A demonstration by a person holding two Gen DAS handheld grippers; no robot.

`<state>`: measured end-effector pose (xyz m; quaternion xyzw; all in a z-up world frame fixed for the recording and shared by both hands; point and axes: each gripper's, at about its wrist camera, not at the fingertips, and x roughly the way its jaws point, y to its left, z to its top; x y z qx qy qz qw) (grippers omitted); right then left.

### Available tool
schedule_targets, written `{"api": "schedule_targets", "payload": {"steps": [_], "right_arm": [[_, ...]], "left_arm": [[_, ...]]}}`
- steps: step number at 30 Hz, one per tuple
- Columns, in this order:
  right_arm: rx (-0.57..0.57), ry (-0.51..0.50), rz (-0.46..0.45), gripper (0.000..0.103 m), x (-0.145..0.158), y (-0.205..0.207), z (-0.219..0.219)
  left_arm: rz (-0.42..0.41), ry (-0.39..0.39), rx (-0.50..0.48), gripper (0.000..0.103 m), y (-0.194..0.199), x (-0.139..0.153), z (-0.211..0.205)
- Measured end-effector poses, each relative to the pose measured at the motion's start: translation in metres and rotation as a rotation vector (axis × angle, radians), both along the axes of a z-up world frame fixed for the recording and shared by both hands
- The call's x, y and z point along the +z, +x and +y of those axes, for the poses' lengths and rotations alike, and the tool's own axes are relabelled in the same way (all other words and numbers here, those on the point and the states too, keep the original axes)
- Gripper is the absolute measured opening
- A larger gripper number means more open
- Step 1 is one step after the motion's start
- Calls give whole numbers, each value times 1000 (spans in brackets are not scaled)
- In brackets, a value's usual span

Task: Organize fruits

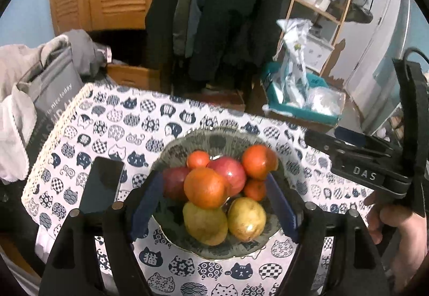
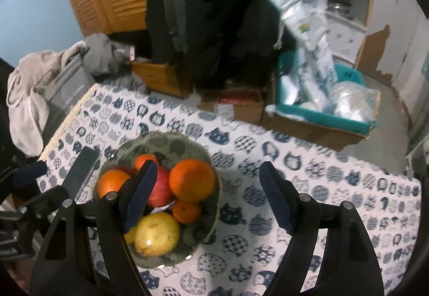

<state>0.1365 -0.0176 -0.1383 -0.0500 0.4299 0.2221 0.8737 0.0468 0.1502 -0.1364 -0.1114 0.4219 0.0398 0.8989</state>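
Nearby, phone (image 1: 100, 186) beside fruit bowl (image 1: 171, 151).

Glass bowl (image 1: 214, 135) with patterned rim, upright on cat-print cloth, heaped with fruit. Two yellow pears (image 1: 205, 223) side by side at near edge. Large orange (image 1: 205, 188) on top; red apples (image 1: 230, 172) behind it. Second large orange (image 1: 257, 162) at right, small mandarins (image 1: 198, 159) tucked between.

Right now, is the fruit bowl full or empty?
Full: the bowl holds heaped oranges, apples and pears.
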Motion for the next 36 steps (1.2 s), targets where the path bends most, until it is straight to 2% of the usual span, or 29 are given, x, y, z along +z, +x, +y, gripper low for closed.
{"api": "schedule_targets", "payload": {"steps": [5,7,13,21,27,36], "right_arm": [[-37,18,-49,80,29,-14,-19],[-46,17,-74,82,40,-21,-26],[-58,-13,-156,83,71,-45,-45],[-77,5,-226,84,103,-75,-69],[-97,8,-287,84,126,-97,-85],[-127,32,-358,85,148,-120,-110]], "left_arm": [[-64,-4,-3,82,-8,26,-4],[-92,-4,-3,87,-11,35,-5],[-150,6,-5,87,-20,58,-12],[-218,52,-16,92,-37,90,-25],[-293,105,-23,102,-50,117,-37],[-351,136,-28,102,-61,141,-51]]}}
